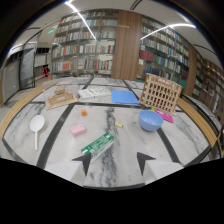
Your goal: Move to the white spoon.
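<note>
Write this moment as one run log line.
gripper: open, empty | target: white plastic spoon, far off to the fingers' side, not reached | nearest: green box

Gripper (114, 162) fingers apart, nothing between them, bare marble table (125, 150) just ahead. Green box (98, 145) lies just beyond the left finger, tilted, the nearest obstacle toward the white spoon (37, 125). Pink block (77, 130) sits between box and spoon, apart from both. Open tabletop around the spoon on all sides. Blue bowl (150, 120) ahead right, wooden rack (160, 92) behind it. Small orange piece (84, 112) further back, clear of the spoon.
</note>
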`<state>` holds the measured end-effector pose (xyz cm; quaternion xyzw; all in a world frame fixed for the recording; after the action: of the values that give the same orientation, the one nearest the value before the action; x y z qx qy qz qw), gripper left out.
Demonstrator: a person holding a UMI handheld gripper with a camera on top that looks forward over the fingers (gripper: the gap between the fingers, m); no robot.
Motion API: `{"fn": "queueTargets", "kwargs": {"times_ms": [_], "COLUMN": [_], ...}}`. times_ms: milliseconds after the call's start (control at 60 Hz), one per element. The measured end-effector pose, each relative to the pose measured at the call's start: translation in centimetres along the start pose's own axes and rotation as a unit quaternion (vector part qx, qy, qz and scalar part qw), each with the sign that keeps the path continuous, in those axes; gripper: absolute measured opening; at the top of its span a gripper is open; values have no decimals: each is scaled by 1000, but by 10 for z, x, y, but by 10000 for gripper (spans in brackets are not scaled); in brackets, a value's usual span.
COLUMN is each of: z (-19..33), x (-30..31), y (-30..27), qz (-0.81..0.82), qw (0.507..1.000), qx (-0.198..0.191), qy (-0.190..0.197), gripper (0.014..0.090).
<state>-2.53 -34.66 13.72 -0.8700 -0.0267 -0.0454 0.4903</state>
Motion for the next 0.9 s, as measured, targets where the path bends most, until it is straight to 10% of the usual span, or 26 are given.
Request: {"fn": "queueTargets", "kwargs": {"times_ms": [900], "z": [-20], "x": [-287], "y": [15], "qz": [-3], "qw": [994], "qx": [-23], "qy": [-108], "gripper": [865]}}
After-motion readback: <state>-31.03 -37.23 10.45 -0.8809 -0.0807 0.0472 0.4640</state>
